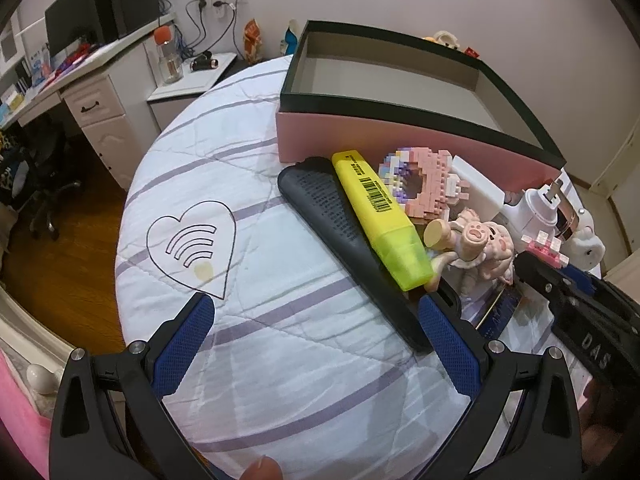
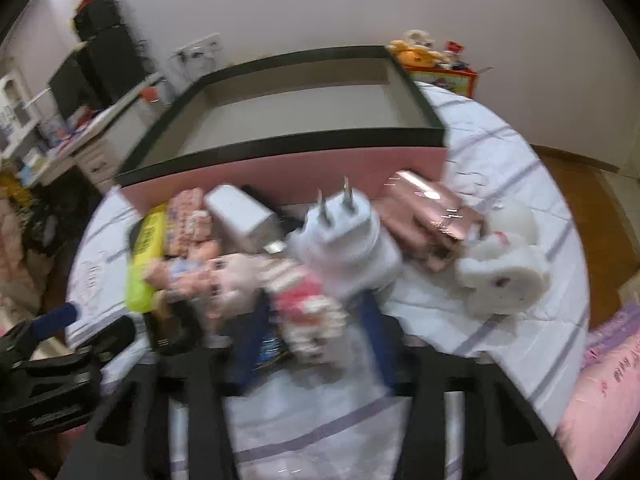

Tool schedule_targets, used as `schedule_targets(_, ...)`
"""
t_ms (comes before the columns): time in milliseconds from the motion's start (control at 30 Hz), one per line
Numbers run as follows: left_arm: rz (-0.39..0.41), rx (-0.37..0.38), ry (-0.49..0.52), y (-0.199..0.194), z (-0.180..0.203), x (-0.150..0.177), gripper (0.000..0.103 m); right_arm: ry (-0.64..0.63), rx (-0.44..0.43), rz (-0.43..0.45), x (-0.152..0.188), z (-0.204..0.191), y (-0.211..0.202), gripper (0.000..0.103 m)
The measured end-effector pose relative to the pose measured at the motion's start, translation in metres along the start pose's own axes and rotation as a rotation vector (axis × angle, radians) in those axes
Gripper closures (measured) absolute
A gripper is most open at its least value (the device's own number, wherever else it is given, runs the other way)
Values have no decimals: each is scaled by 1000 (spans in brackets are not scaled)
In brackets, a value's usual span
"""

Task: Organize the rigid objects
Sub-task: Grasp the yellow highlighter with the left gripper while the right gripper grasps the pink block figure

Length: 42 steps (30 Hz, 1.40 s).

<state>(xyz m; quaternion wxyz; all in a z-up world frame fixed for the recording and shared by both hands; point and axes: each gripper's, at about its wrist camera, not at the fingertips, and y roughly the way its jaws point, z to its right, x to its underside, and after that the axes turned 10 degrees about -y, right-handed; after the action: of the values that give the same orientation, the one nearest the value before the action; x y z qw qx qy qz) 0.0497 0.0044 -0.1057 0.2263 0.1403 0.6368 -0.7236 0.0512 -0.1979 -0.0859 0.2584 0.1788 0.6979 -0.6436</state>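
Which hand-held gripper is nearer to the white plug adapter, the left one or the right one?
Right. The right hand-held gripper is just below the white plug adapter; the left hand-held gripper sits off to its left, beside the yellow highlighter.

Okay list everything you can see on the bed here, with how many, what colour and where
Open cardboard box: one, pink walls, black rim, behind the pile.
Highlighter pen: one, yellow, lying on the case.
Long textured case: one, dark grey, left of pile.
Brick-built toy: one, pink and white, against the box.
Pig figurine: one, pink, mid-pile.
Plug adapter: one, white, prongs up.
Plush animal: one, white, right.
Shiny flat case: one, rose-gold, beside the adapter.
Left gripper: open, over the quilt.
Right gripper: blurred, around a small pink block toy.
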Motion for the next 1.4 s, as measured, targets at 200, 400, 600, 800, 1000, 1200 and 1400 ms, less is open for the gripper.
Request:
schedule_targets(200,0,0,5,1,2,2,0,10,-51,8,4,8,-2,67)
schedule_targets(400,-3,4,0,3,6,1,0,23,-84,53,3,12,-18,68)
schedule_targets(600,-30,19,-11,11,13,4,0,27,-94,60,3,16,-22,68)
schedule_targets(800,12,17,-47,2,7,-6,0,30,-102,60,6,18,-23,68)
schedule_targets(1000,62,-21,-65,10,6,-29,0,31,-114,59,8,19,-22,68)
schedule_targets(1200,49,-8,-86,32,4,-43,2,29,-118,59,8,20,-22,68)
schedule_targets(1400,29,63,-122,37,-19,-41,19,34,-115,59,8,22,-22,68)
